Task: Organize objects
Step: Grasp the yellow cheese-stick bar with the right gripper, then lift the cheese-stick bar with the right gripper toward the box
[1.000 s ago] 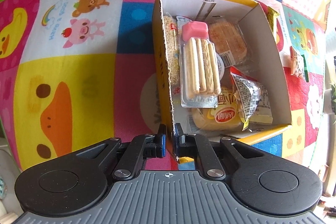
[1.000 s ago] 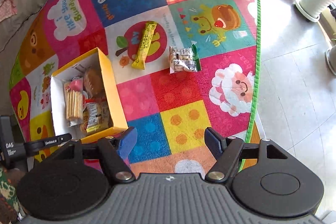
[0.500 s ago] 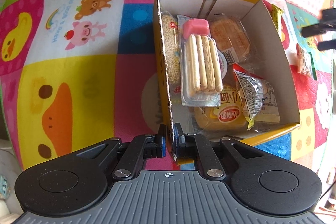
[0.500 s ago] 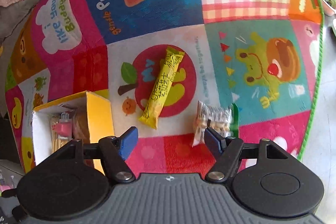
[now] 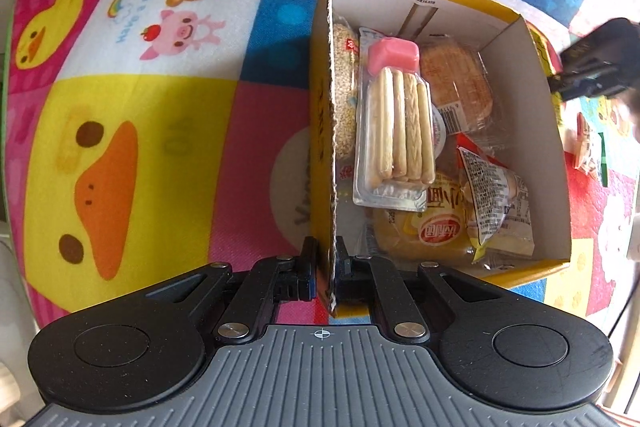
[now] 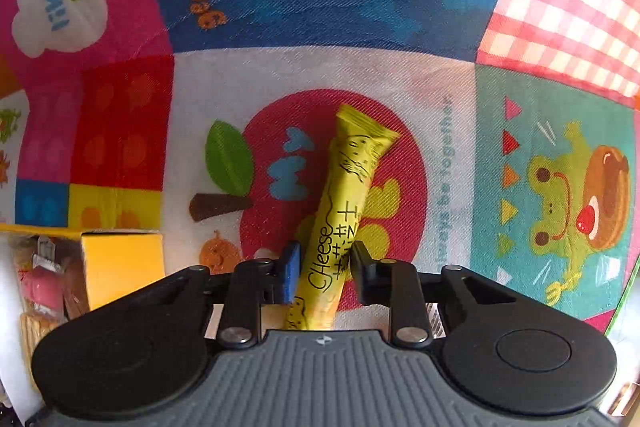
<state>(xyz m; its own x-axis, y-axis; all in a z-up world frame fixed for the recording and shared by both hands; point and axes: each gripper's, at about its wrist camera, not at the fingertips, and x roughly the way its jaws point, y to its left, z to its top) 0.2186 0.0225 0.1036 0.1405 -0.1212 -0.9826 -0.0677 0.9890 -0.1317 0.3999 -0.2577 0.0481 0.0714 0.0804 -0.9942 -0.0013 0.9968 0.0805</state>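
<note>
**Yellow cheese stick between our right fingers, box held by the left**

Yellow cardboard fills the middle of the left wrist view: the box (image 5: 440, 131) stands open on the patchwork play mat (image 5: 160, 131), and our left gripper (image 5: 325, 269) is pinched narrow on its near left wall, one finger outside and one inside. We are steadying the box rather than carrying anything. Inside lie a clear tray of biscuit sticks (image 5: 394, 131) with a pink dip cup, a sesame bar along the left wall, a round pastry toward the back, and wrapped buns at the front.

In the right wrist view, the cheese stick (image 6: 344, 211) lies slanted across the red apple print, centre of the frame. Our right gripper (image 6: 325, 267) straddles its lower end — the fingers sit close on either side and seem to touch the wrapper, but we cannot tell whether they have truly clamped it. The stick looks to be flat on the mat. A corner of the box (image 6: 120, 267) shows at the lower left of this view, near at hand.

We judge the step to be picking up the cheese stick. Next we would need a firm squeeze, a lift, then a swing left over the box rim — dropping it lengthwise beside the biscuit tray. Another clear snack packet (image 5: 588, 147) waits on the mat at the right edge of the left view.
</note>
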